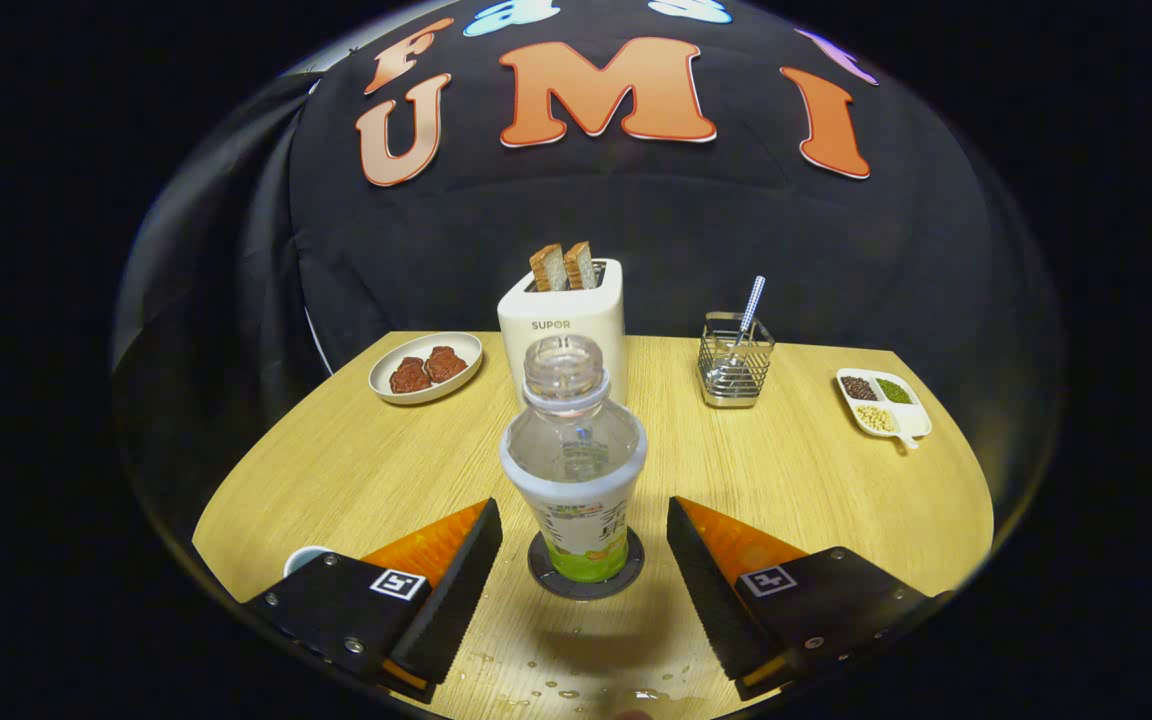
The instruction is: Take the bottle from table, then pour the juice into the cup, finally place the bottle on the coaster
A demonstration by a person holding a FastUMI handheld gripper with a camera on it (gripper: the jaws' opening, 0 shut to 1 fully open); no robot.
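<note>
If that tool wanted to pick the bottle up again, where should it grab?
Probably around the labelled lower body of the bottle, coming straight in level from the front. It stands upright on the coaster, between the open tool fingers; the neck is narrower and open-topped.

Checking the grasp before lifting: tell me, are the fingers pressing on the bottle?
No, the gripper is open, clear of the bottle on the coaster.

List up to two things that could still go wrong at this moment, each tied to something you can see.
1. The uncapped bottle stands on the coaster between the open gripper fingers; a sideways nudge while backing away could tip it.
2. Droplets lie on the table just before the fingers; they may wet the pads or spread further.
</note>
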